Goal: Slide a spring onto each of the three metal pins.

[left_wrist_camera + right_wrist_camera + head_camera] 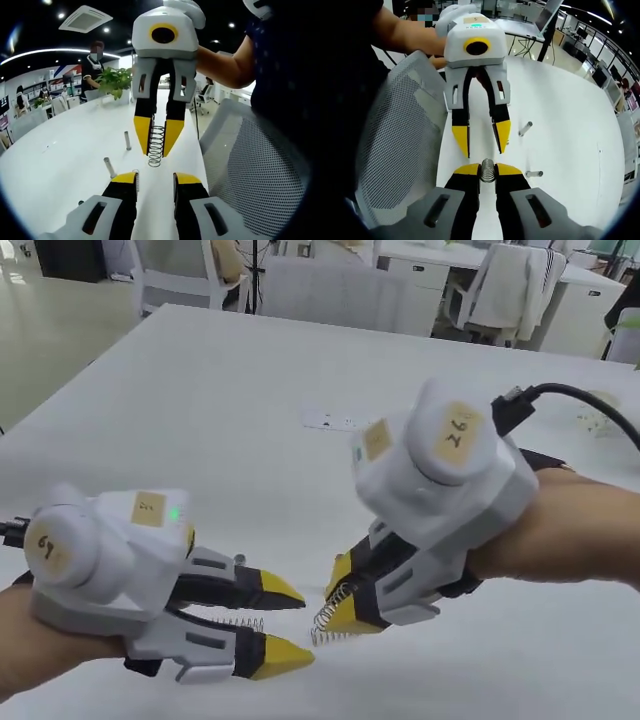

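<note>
Clamped across its coils in the right gripper [156,153], the spring [156,142] may buckle and shoot away from the near pin [109,167]; the left gripper [483,150] hangs open, empty.

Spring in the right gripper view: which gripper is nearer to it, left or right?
Right. The right gripper has its fingers shut on the spring, which sits between their yellow tips. The left gripper faces it with fingers open, tips just short of the spring, not touching.

The left claw [304,628] matches right claw [328,608] (white, yellow-tipped).
</note>
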`<state>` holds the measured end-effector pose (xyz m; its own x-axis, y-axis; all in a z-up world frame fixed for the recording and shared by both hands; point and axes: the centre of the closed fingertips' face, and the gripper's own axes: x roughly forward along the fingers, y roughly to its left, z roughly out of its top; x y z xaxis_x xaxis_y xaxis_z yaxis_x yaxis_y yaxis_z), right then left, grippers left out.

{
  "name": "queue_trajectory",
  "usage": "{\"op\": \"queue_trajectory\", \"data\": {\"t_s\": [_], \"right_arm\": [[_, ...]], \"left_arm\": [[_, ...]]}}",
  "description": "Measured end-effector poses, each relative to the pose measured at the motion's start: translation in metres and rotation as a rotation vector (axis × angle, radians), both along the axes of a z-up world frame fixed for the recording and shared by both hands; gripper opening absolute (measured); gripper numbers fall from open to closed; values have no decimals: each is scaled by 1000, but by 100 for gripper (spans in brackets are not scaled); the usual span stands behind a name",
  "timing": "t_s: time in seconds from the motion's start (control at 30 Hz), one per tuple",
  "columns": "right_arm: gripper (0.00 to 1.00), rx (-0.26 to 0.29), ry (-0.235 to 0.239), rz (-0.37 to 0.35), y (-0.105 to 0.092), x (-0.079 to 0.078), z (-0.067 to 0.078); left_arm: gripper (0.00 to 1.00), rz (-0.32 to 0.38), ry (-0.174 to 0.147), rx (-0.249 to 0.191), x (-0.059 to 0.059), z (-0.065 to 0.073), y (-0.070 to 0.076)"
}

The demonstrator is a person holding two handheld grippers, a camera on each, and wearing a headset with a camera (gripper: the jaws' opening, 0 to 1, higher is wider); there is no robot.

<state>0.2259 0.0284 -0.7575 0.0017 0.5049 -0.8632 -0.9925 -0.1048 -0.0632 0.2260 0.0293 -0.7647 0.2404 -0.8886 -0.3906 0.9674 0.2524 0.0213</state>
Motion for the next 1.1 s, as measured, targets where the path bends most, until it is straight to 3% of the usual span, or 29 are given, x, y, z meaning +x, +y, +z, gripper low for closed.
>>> {"op": "queue_trajectory", "data": {"t_s": [0.67,1.1], "right_arm": [[9,-51,-9,-35,-25,16,-4],[9,-75,-25,-90,-49,37,1]], "left_arm": [[30,86,14,-7,5,-2,24],[34,174,21,-4,12,-8,53]]}}
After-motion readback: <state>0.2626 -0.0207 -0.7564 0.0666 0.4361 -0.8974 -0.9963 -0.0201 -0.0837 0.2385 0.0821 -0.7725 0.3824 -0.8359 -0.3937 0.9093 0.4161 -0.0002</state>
